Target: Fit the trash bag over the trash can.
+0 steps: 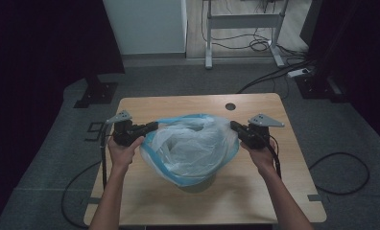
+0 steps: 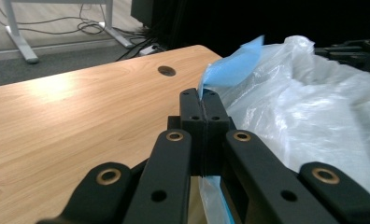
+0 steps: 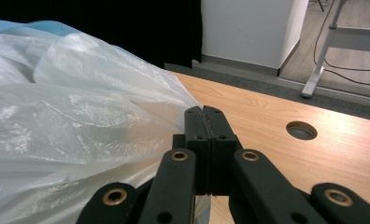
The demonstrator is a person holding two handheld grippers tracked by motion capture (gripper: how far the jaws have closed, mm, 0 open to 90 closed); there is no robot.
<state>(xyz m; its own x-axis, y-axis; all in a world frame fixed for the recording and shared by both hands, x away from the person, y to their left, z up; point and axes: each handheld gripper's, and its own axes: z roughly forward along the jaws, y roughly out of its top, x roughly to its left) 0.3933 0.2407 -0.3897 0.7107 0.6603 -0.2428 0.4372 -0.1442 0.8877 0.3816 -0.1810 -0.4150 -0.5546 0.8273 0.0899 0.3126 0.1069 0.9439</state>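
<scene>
- Grey carpet floor around a light wooden table (image 1: 145,201); round cable hole (image 1: 230,106) near the table's far edge. White cabinet (image 1: 145,26) and a white desk frame (image 1: 243,21) stand beyond, with black cables (image 1: 341,173) loose on the floor.
- Translucent plastic bag (image 1: 190,146) with a blue rim sits at the middle of the table, mouth held open and facing up, between the two grippers.
- Left gripper (image 1: 152,126): held in the person's left hand (image 1: 123,152) at the bag's left side. Left gripper view: jaws pressed together with the blue rim (image 2: 232,67) pinched between them; the film runs out above and below the jaw line.
- Right gripper (image 1: 233,125): held in the right hand (image 1: 261,155) at the bag's right side. Right gripper view: jaws closed tight, clear film (image 3: 80,112) of the bag caught at their tips and also showing below them.
- Bag rim is stretched across between the two grips; its lower part rests on the table and casts a shadow toward the near edge.
- Grey three-cornered plates top both grippers; a cable trails from each off the table.
</scene>
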